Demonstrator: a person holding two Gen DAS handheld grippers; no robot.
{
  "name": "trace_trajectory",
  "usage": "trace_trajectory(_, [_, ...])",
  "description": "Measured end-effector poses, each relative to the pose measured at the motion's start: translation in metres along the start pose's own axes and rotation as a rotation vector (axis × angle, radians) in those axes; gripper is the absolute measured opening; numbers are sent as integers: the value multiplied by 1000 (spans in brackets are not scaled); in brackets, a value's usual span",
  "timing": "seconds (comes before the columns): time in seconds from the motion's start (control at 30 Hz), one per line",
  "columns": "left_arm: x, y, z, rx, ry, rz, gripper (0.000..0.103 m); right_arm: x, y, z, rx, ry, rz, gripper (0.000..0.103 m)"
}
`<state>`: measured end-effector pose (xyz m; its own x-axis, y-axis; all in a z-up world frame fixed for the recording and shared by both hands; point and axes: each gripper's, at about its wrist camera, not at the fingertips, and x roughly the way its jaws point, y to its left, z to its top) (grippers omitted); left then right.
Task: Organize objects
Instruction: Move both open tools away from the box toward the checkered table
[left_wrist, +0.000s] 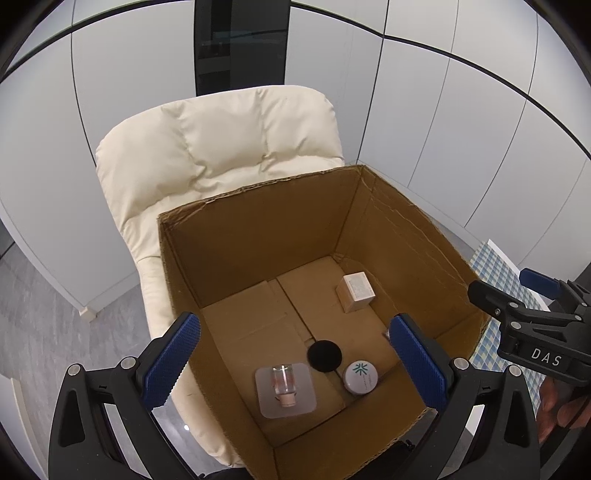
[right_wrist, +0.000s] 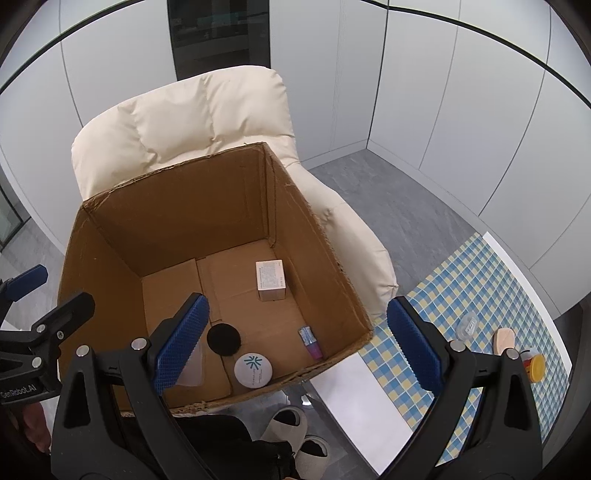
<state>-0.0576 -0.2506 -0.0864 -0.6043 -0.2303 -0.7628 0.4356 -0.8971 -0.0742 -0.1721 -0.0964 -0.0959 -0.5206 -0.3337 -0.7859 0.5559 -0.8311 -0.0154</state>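
Left wrist | both tongs (left_wrist: 295, 363) (right_wrist: 303, 341) apart | vial (left_wrist: 283, 384) flat, cap apparently nearward

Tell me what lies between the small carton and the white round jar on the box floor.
Only the black disc, just left of the line from the small carton to the white round jar; otherwise bare cardboard. The right wrist view shows it best.

A cream padded chair (left_wrist: 218, 147) stands against white wall panels (left_wrist: 443, 110), with a dark gap (left_wrist: 240, 44) between the panels right behind its backrest. The floor (right_wrist: 406, 206) is grey (stone-look, faintly mottled). To the right lies a blue-and-yellow checked cloth (right_wrist: 472, 280) with a white edge. Near the bottom of the right wrist view sit two pale slippers (right_wrist: 295, 435), partly hidden by something dark.
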Motion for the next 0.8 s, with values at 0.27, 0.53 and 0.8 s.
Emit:
trace_trajectory(0.27, [2,-16,3,16,-5,-26,102,-3,-17,-6,13,5,-21,99])
trace_trajectory(0.53, [4,-40,5,37,-6,-61,102,-8,-42,-15,43,6,-52,99])
trace_trajectory(0.8, [5,-66,5,69,-15,-85,102,-16,-66,-24,65,7,-83,99])
